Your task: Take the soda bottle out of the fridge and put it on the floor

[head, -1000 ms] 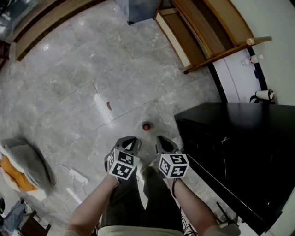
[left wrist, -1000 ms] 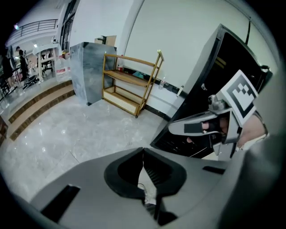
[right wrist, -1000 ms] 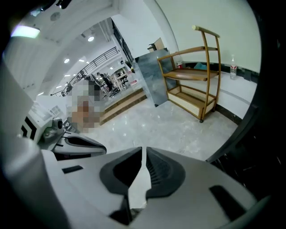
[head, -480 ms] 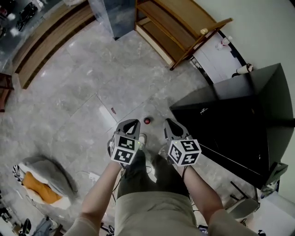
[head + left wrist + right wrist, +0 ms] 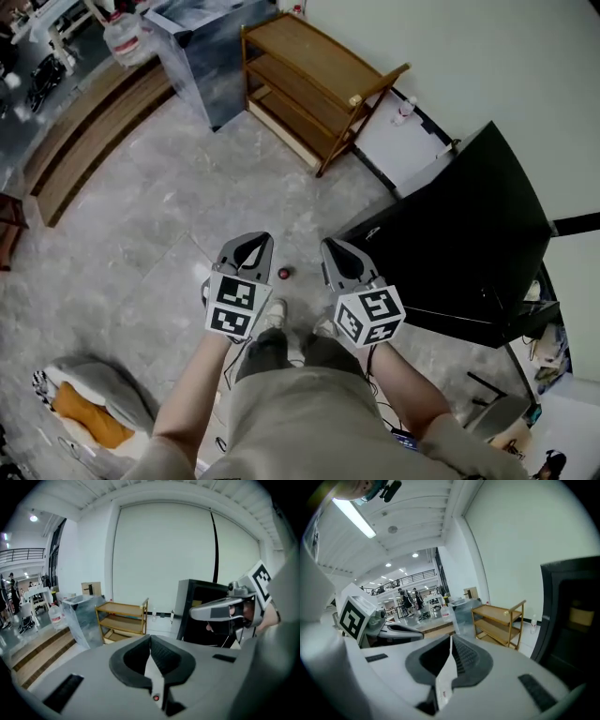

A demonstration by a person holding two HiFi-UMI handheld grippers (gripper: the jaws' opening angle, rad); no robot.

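Grey stone-tile floor (image 5: 131,225) across most of head view; farther below than a second ago, with more of the room in frame. Judgement: rising from a crouch to standing.

Black fridge (image 5: 459,234) at right, seen from above its top. Wooden shelf rack (image 5: 309,75) beyond it, against the white wall.

Left gripper (image 5: 246,251) and right gripper (image 5: 339,255) side by side in front of the waist, raised along with the view, well apart from the floor. Left: clenched, pads meeting, nothing between. Right: just been closing, pads meeting, nothing between.

Soda bottle (image 5: 283,273): red cap only, seen from straight above. Standing on the floor just left of the fridge's front corner, near the shoes (image 5: 274,314), free of both grippers. Judgement: placement done, task at or near its end.

Head view only: bottle, shoes, floor. Gripper views: level look across the room, no bottle in either. Left gripper view: right gripper in front of the fridge, clear water jug (image 5: 55,615) far left. Right gripper view: left gripper's marker cube, distant people under ceiling lights.
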